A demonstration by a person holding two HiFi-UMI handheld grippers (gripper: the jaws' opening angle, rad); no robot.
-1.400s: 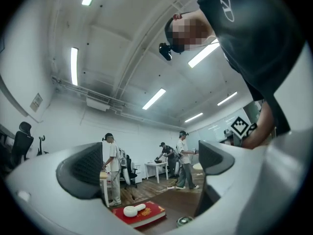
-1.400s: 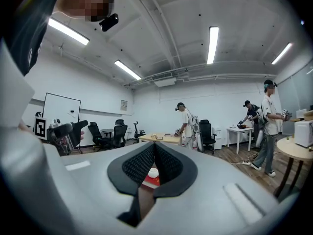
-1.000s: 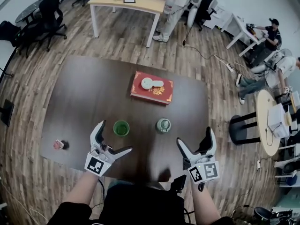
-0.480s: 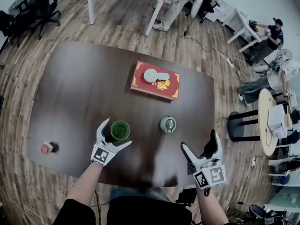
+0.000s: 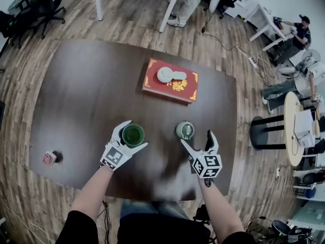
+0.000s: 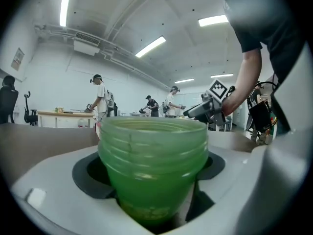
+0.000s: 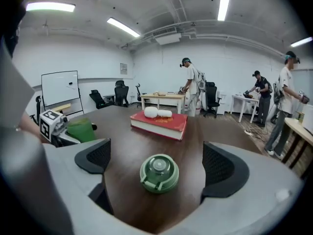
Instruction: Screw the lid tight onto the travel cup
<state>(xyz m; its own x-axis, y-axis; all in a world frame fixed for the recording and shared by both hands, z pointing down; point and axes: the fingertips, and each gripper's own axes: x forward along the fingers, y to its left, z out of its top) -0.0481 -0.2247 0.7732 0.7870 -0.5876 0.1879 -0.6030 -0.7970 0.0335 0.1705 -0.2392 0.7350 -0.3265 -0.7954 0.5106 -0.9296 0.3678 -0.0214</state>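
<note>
Green lid [image 7: 159, 174] just ahead of right gripper's [image 5: 196, 138] wide, empty jaws; left gripper [image 5: 136, 133] just closed onto cup [image 6: 151, 165].

The bare left forearm [image 5: 91, 192] and right forearm [image 5: 219, 215] reach forward, each carrying a pale grey two-jaw gripper with a marker cube. The left gripper [image 5: 136, 134] points almost level; its jaws have just been closing, the translucent green ribbed cup [image 6: 151, 170] between them, pads against its wall. The right gripper [image 5: 196, 139] tilts downward, jaws wide apart on nothing, the round green lid [image 7: 159, 174] just ahead of them
</note>
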